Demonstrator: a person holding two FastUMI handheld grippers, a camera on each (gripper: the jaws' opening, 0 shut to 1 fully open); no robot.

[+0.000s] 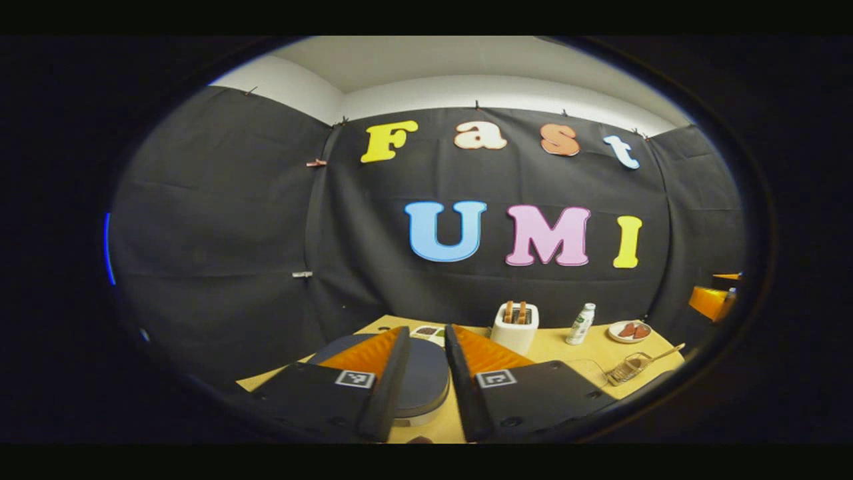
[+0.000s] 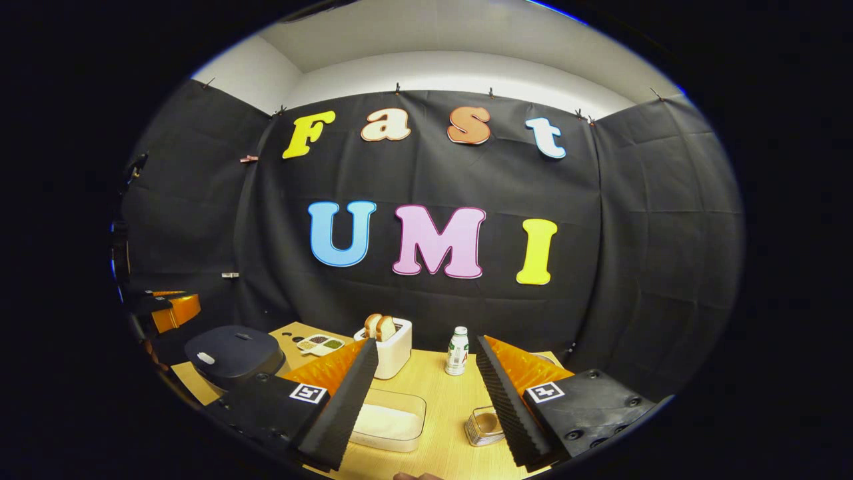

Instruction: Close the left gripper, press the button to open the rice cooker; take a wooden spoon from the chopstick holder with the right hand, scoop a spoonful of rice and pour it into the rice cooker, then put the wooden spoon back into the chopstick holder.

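Rice cooker (image 2: 233,353), lid down, sits before our left gripper (image 1: 426,347), its fingers slightly parted, holding nothing; our right gripper (image 2: 426,360) gapes wide, empty.

Staged kitchen booth: black cloth walls (image 2: 640,220), wooden table (image 2: 433,387), toaster (image 2: 393,347), rice cooker (image 2: 233,353).

Black cloth wall (image 2: 640,220), wooden table (image 2: 436,393)

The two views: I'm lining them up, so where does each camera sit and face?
Left gripper view: rides the left gripper, over the rice cooker, facing the wall; own fingers below.
Right gripper view: rides the right gripper, over the rice box, facing the wall; own fingers below.
Shared: toaster, bottle, rice cooker.
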